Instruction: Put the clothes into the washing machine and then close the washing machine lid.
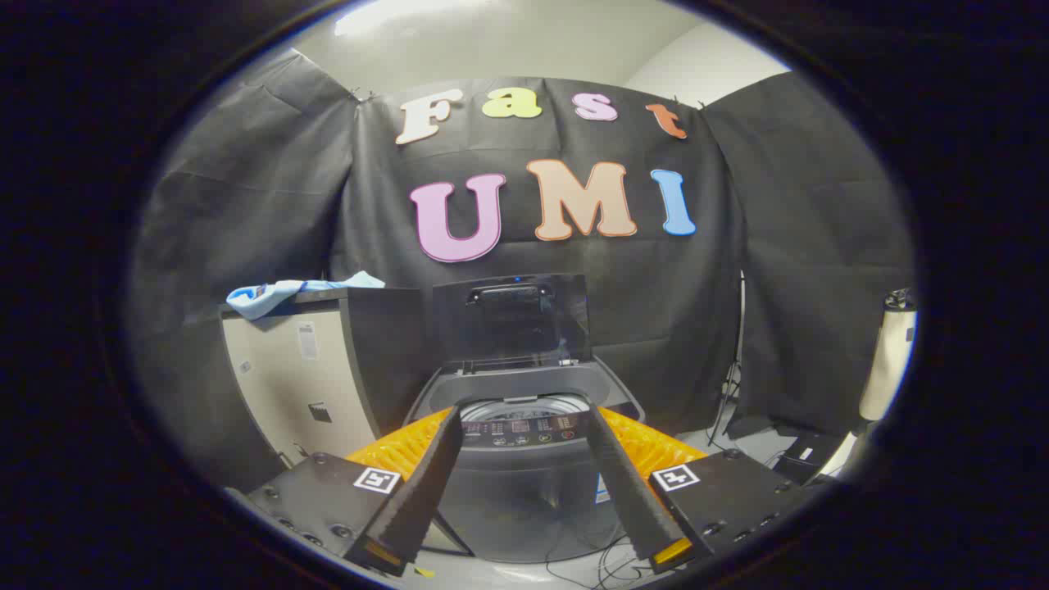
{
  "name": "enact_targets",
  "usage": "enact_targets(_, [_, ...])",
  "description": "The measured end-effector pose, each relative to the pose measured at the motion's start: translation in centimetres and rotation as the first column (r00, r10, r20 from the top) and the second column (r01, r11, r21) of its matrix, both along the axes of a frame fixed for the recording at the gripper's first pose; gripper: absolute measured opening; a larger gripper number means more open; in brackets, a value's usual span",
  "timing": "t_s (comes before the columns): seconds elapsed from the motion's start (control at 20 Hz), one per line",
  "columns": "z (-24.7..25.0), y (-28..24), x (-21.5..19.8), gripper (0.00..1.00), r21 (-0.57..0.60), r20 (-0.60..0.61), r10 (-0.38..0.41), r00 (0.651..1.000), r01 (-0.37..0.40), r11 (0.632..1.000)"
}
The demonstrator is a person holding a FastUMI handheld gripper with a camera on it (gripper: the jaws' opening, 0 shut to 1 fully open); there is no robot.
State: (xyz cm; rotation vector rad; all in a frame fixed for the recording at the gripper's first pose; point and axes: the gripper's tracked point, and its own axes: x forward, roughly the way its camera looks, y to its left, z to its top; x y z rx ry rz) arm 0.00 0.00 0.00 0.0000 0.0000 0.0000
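Note:
A grey top-loading washing machine [524, 475] stands straight ahead of my fingers, its dark lid [510, 321] raised upright at the back so the drum opening [524, 403] shows. A light blue cloth [283, 292] lies on top of a tall cabinet [328, 369] to the left of the machine, well beyond and above my left finger. My gripper [523, 414] is open, its two black foam fingers [426, 483] spread wide with nothing between them but the machine's front panel behind.
Black cloth walls close the booth behind and on both sides. A white cylindrical object [889, 360] stands at the far right. Cables [606, 561] lie on the floor in front of the machine, and a dark stand with boxes [799, 459] sits on the right.

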Motion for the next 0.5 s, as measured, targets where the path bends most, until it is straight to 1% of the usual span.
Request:
enact_targets(0.35, [1.5,1.3,0.7,0.96,0.012,0.007,-0.013,1.0,0.013,1.0])
enact_targets(0.5, [3.3,2.2,1.5,0.96,-0.006,0.021,-0.023,1.0,0.023,1.0])
